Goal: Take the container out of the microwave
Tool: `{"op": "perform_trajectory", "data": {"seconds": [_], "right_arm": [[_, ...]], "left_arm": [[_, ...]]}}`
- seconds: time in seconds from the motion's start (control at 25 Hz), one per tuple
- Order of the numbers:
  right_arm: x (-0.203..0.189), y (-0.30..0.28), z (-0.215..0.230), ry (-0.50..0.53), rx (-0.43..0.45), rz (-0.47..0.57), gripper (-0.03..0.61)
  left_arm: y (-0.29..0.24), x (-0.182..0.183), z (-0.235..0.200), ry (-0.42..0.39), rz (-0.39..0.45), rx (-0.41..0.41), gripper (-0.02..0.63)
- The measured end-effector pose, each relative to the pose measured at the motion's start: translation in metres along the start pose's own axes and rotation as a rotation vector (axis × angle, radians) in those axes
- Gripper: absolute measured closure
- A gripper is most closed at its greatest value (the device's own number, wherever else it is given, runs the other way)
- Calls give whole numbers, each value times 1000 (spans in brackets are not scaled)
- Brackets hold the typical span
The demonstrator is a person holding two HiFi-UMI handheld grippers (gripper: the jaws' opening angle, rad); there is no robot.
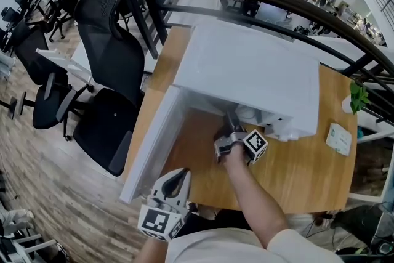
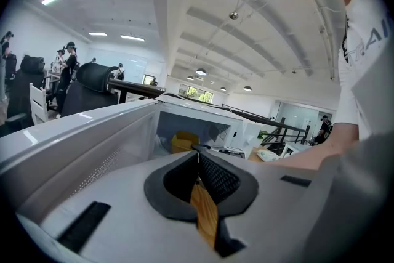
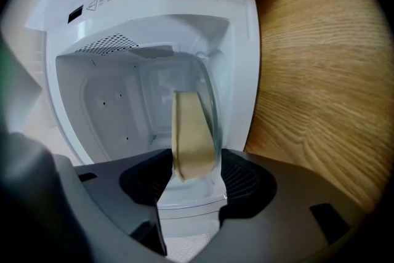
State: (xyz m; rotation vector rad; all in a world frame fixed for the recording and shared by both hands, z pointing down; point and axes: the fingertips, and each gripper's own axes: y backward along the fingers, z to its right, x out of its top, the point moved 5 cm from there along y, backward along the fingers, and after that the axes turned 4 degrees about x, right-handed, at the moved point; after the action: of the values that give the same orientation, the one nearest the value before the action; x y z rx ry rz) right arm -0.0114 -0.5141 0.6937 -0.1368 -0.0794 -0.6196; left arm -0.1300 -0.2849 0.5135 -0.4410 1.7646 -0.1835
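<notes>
The microwave's open door walls off its left side. The right tool, holding the container, fills the cavity mouth. Bare worktop lies free on the microwave's right.

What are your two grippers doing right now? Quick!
Left gripper: fingers closed, holding nothing.
Right gripper: fingers look closed on the container inside the microwave.
</notes>
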Motion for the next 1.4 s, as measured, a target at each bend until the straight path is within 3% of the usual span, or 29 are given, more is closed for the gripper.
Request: {"op": "perform_trajectory", "data": {"seconds": [0.12,0.76,1.4], "right_arm": [[0,0,-1,8,-2,-10,360],[-2,40,-19,91,-1,-65,371],[-36,132,-33,122,11,-101,371]], "left_arm": [[0,-1,0,1,3,-8,578],[9,5,10,-9,23,-39,578],[48,2,25,-47,50,-149,578]]}}
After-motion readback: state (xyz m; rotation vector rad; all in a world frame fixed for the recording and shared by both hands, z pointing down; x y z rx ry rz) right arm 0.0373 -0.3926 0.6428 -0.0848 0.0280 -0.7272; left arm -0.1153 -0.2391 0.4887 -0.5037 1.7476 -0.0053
